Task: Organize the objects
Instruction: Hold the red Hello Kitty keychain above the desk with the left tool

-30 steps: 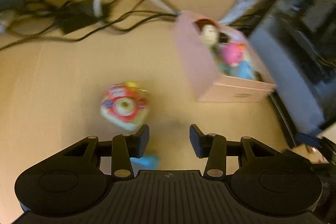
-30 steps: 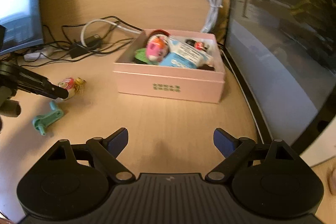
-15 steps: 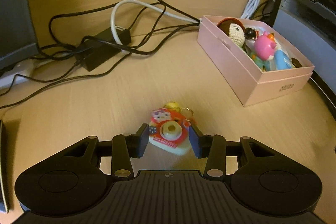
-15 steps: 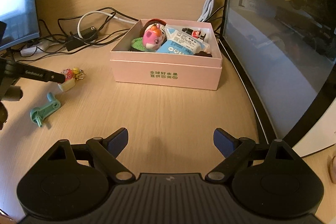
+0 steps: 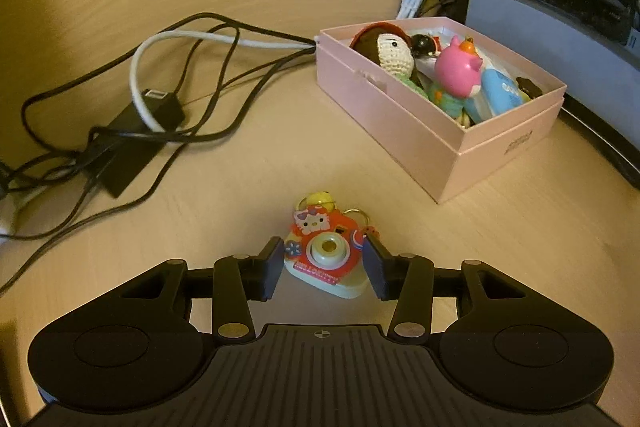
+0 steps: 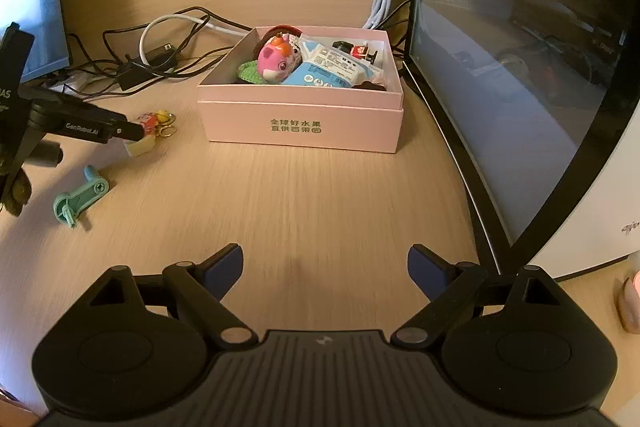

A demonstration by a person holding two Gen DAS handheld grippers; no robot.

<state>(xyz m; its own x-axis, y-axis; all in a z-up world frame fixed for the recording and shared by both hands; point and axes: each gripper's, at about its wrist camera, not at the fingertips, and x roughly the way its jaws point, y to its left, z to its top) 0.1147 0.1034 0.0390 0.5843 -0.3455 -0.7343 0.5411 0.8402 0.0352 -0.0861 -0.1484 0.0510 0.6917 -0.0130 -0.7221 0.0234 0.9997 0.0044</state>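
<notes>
Right wrist view, left gripper [image 6: 138,135] hiding toy camera [image 6: 146,143]

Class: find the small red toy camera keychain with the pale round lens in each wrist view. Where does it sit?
Left wrist view: red toy camera keychain low centre, between the left gripper fingers.
Right wrist view: keychain at left edge, mid-height, at that gripper's tip.
Shared landmark: open pink cardboard box of toys.

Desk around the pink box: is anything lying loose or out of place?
Two toys lie outside the box that holds the rest: a camera keychain between the left gripper's jaws, and a teal plastic piece loose on the desk. A cable tangle sprawls behind.
</notes>
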